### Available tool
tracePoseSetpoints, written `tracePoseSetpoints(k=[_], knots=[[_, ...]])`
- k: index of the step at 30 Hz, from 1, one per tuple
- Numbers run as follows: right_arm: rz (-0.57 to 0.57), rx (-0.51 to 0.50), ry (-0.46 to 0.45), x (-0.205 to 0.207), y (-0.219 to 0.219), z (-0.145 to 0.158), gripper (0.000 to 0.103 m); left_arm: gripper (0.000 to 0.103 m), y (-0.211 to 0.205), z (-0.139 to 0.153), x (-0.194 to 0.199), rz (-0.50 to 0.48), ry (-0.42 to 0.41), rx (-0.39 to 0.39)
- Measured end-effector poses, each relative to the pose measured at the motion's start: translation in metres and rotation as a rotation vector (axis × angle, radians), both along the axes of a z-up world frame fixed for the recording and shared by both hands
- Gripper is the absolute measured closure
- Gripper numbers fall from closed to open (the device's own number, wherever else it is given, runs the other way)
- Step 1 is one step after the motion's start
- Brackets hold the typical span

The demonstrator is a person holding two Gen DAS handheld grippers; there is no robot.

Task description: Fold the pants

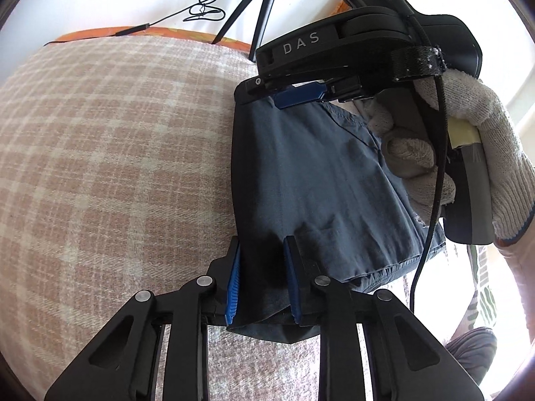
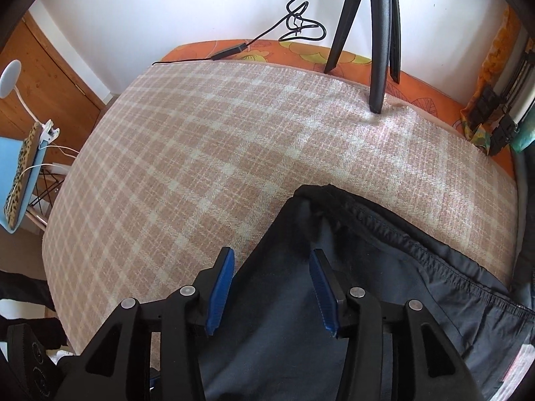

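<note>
I see the left hand-held gripper (image 1: pixel 262 279) w/ its blue pads (image 1: pixel 233 287) apart, dark pants (image 1: pixel 321 183) fabric bunched between them — can't tell if it's pinched or just lying there. Ahead of it the right hand-held gripper (image 1: pixel 297 97) sits at the pants' far edge, held by a gloved hand (image 1: pixel 468 153). In the right wrist view that gripper (image 2: pixel 271 287) is spread wide open over the pants (image 2: pixel 384 284), waistband running off to its right. Pants lie on a plaid blanket (image 2: pixel 217 153) on the bed; a tripod (image 2: pixel 381 33) stands beyond, cable (image 2: pixel 267 33) to its left.
</note>
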State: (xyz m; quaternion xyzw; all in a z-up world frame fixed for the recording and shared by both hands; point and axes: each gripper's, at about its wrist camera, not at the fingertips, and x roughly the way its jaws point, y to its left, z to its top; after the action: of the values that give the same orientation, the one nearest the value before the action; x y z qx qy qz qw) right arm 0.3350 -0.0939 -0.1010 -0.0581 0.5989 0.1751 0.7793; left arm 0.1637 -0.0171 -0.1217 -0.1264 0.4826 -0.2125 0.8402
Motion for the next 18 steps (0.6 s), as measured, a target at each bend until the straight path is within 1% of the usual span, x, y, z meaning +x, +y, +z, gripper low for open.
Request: tracePoseSetpoints(k=[5, 10, 13, 15, 16, 18], knots=[[-0.010, -0.011, 0.049, 0.000, 0.007, -0.008, 0.051, 0.082, -0.005, 0.008, 0.001, -0.012, -0.030, 0.006], [0.024, -0.099, 0.107, -0.002, 0.024, -0.023, 0.048, 0.082, -0.021, 0.017, -0.006, -0.033, -0.067, 0.050], [0.033, -0.129, 0.122, -0.001, 0.029, -0.029, 0.047, 0.082, -0.024, 0.018, -0.008, -0.029, -0.066, 0.065], [0.029, -0.146, 0.119, 0.000, 0.029, -0.029, 0.055, 0.082, -0.019, 0.017, -0.010, -0.022, -0.057, 0.070], [0.030, -0.162, 0.112, 0.000, 0.029, -0.029, 0.063, 0.080, -0.018, 0.016, -0.009, -0.015, -0.052, 0.073], [0.033, -0.162, 0.108, 0.001, 0.028, -0.030, 0.067, 0.066, -0.014, 0.011, -0.008, -0.006, -0.029, 0.085]])
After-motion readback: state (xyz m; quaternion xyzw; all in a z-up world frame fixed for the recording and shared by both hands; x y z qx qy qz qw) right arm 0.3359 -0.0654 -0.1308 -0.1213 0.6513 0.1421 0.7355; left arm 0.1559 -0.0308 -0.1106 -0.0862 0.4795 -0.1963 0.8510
